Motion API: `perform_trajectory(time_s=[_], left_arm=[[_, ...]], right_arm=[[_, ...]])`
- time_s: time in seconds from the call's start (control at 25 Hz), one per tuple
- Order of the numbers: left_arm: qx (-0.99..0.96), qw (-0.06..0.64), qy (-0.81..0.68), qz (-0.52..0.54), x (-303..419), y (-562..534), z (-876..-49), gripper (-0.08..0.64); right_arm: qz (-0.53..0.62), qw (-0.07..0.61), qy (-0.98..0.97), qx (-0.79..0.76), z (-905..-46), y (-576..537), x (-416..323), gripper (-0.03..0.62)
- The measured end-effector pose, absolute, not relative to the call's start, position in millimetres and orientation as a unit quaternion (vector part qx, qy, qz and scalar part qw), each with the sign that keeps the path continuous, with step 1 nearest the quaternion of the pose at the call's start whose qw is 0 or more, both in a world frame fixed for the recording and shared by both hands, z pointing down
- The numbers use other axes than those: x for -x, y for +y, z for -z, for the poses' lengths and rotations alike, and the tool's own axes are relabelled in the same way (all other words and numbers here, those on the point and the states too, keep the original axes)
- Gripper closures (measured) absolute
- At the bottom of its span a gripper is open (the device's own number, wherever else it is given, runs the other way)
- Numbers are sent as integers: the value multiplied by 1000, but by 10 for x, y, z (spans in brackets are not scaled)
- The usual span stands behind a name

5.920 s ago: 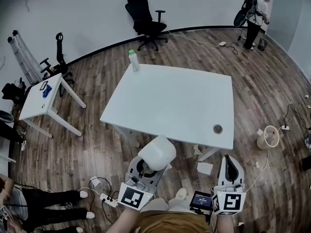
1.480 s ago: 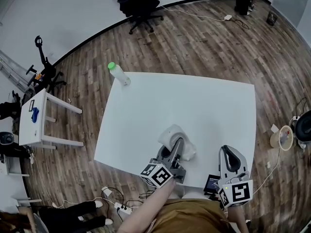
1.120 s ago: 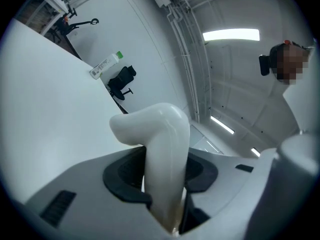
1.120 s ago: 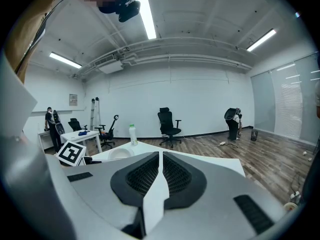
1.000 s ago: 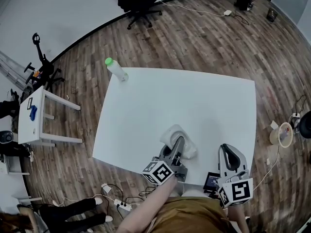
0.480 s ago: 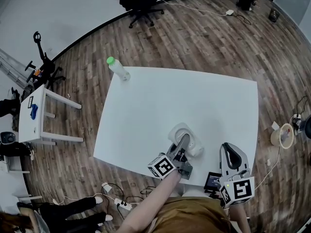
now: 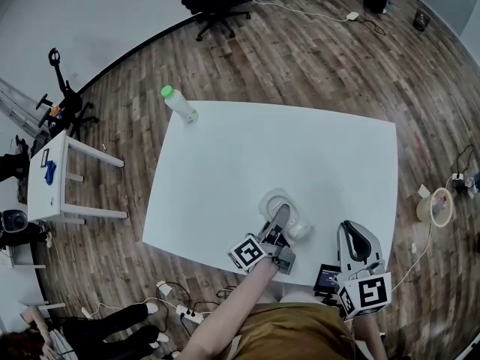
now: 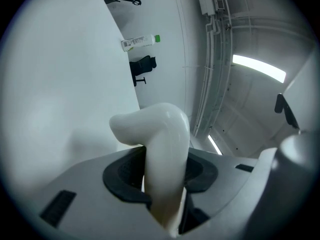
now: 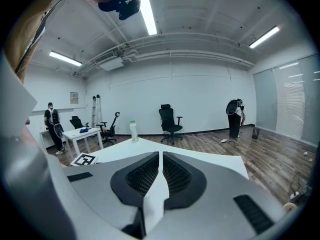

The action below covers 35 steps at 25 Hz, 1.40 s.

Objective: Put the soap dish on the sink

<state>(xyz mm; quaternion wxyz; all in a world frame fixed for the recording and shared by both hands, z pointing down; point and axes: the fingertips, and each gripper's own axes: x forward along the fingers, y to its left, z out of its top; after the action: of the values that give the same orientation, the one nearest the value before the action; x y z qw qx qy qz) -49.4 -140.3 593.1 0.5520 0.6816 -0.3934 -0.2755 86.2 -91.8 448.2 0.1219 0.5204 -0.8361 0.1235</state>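
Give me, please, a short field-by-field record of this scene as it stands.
Left tool: shut on the soap dish, pointing about level
Soap dish: white, near the front edge of the table; whether it touches the top is unclear
Right tool: shut, empty, by the table's front edge
Bottle: green cap, far left corner of the table
Sink: none in view

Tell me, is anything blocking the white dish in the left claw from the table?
Nothing visible does. The left claw grips the dish over bare table near its front edge. A bottle stands far off at the back corner.
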Motion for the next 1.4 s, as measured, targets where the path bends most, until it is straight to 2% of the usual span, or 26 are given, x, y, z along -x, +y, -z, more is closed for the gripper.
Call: perform_trajectory(time_s=[0.36, 0.68, 0.88, 1.08, 1.4], left_arm=[[-622, 602, -377, 330, 546, -1398, -6010, 400], [-614, 620, -374, 314, 501, -1351, -6108, 400], [-610, 624, -380, 306, 531, -1318, -6149, 400], [-616, 624, -375, 301, 512, -1317, -6162, 400], [-611, 630, -370, 304, 496, -1306, -6155, 400]], right_arm=[[-124, 119, -835, -522, -4502, -890, -889, 581], [-121, 152, -842, -502, -4657, -887, -769, 578], [-122, 185, -857, -465, -4798, -833, -572, 488], [-164, 220, -866, -418, -5132, -743, -400, 334], [-190, 251, -868, -385, -5391, -663, -280, 325]])
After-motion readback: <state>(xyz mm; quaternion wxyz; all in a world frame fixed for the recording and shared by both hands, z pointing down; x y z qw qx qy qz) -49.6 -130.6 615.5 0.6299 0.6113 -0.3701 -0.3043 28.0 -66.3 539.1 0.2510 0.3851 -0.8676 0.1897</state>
